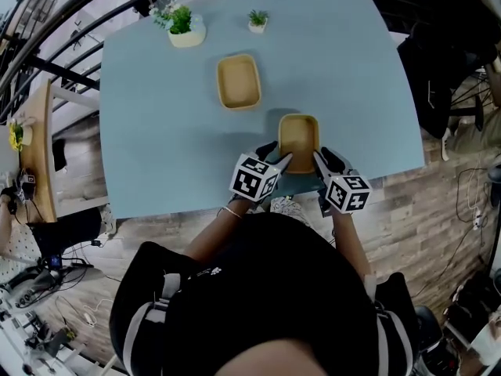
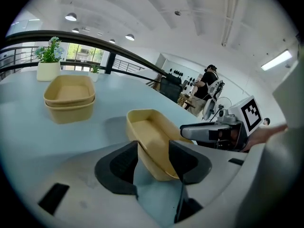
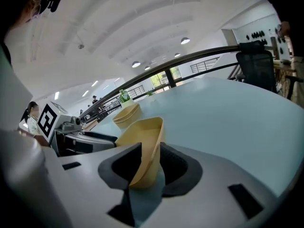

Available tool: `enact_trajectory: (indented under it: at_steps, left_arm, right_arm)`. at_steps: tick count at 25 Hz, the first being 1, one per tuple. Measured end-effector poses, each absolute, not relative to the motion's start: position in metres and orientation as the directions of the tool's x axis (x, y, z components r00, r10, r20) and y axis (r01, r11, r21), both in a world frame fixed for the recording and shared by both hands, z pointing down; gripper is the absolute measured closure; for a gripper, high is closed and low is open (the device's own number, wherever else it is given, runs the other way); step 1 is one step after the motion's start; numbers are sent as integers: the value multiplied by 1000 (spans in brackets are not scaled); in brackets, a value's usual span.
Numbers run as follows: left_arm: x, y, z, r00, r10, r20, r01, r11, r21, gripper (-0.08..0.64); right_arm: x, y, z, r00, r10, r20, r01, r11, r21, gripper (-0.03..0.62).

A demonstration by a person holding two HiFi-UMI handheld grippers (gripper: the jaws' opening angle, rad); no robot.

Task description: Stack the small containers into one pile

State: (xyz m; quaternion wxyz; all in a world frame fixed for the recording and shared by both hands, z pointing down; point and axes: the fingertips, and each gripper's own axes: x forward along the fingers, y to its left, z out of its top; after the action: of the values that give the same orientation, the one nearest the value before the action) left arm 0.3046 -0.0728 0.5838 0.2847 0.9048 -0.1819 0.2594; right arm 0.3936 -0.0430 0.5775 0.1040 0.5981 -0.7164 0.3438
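Dark shoulders of the person (image 1: 258,288) fill the near foreground, with both arms reaching to the near edge of the desk (image 1: 156,116). Farther off and left of the hands sits a stack (image 1: 238,81) of two tan containers, one nested in the other. A plant (image 1: 186,26) stands beyond it at the far edge.

At the near edge, the left tool (image 1: 275,157) has its jaws spread around the near-left corner of a third container (image 1: 299,138). Its pads do not visibly press on it. To the right, the right tool (image 1: 324,160) pinches the container's near-right wall, one pad inside and one outside.

That container sits low at the desk's edge, well apart from the stack. Whether it rests on the desk I cannot tell.

By my reading the pile is partly built. Two containers are nested, and this last one is yet to be carried to the far left and dropped into the top of the stack.
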Motion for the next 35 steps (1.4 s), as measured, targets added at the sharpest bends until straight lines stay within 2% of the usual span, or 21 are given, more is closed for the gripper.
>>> enact_trajectory:
  at_steps: [12,35]
  left_arm:
    - [317,-69,593,790,-149,594,-467,-775,426,373]
    - [270,-121,549,778,-328,535,-569,-730,379,373]
  right_arm:
    - [389,-49,588,-303,-757,579,-916,63,-396,466]
    - [342,-107,544,-403,-780,478,-888,207,-410,468]
